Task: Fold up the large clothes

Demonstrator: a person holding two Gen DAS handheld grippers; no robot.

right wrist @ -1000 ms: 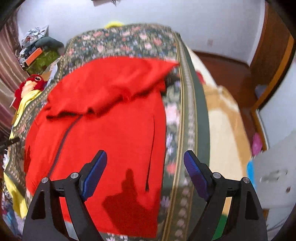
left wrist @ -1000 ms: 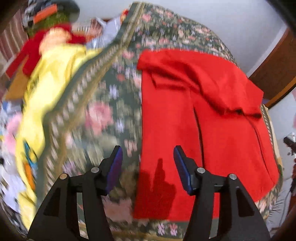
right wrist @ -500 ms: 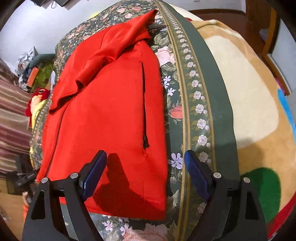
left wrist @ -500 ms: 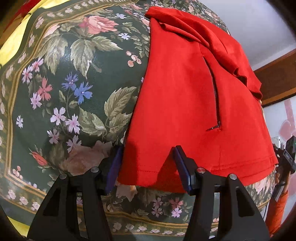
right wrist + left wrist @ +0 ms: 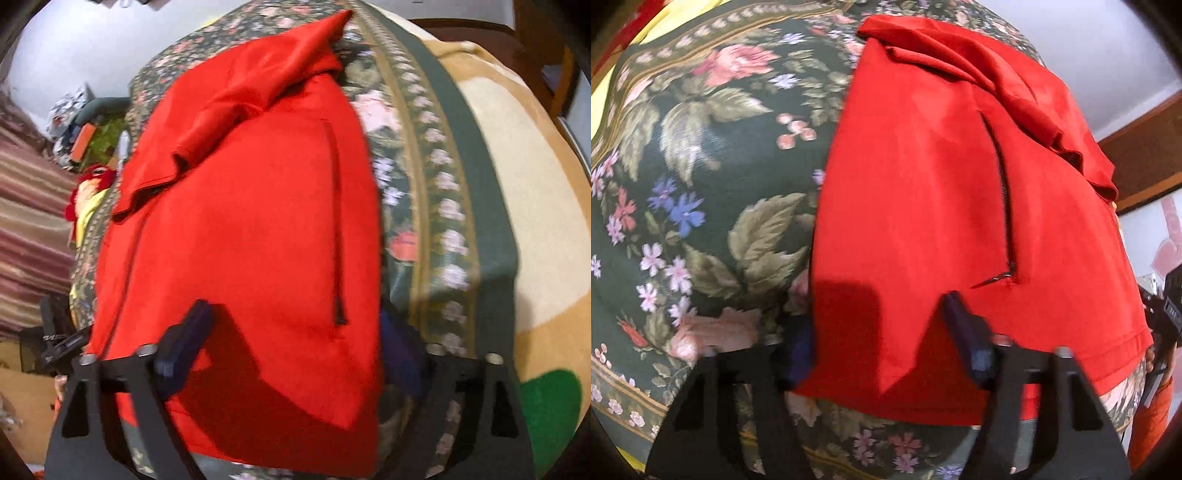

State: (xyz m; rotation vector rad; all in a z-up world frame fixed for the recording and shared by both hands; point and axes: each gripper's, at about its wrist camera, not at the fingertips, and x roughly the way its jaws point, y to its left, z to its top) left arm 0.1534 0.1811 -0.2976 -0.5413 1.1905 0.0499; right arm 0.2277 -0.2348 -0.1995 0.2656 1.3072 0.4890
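A bright red zip-pocket garment of soft fabric (image 5: 923, 206) lies spread flat on a bed covered with a dark green floral bedspread (image 5: 701, 177). Its upper part is folded back over itself near the far end of the bed, and its hem lies nearest the person.

The left gripper (image 5: 882, 343) sits at the hem's left corner, jaws released and spread wide, one blue-padded finger on either side of the lifted corner of cloth. The left finger is partly hidden behind the fabric. This view alone shows a dark zip pocket with its pull (image 5: 1006, 275) and a wooden door frame at the far right.

The right gripper (image 5: 291, 343) straddles the hem's right corner, jaws likewise released, with the cloth draped between the fingers and hiding much of the right one. Only this view shows a tan and cream blanket with a green patch (image 5: 517, 206) beside the bedspread's border, a red and yellow soft toy (image 5: 90, 192) off the far left edge of the bed, and a striped curtain (image 5: 29, 221).

Half a second ago both grippers rested lower against the hem. Now each corner of the hem has risen between the fingers and casts a darker shadow beneath, and both views are blurred with motion.
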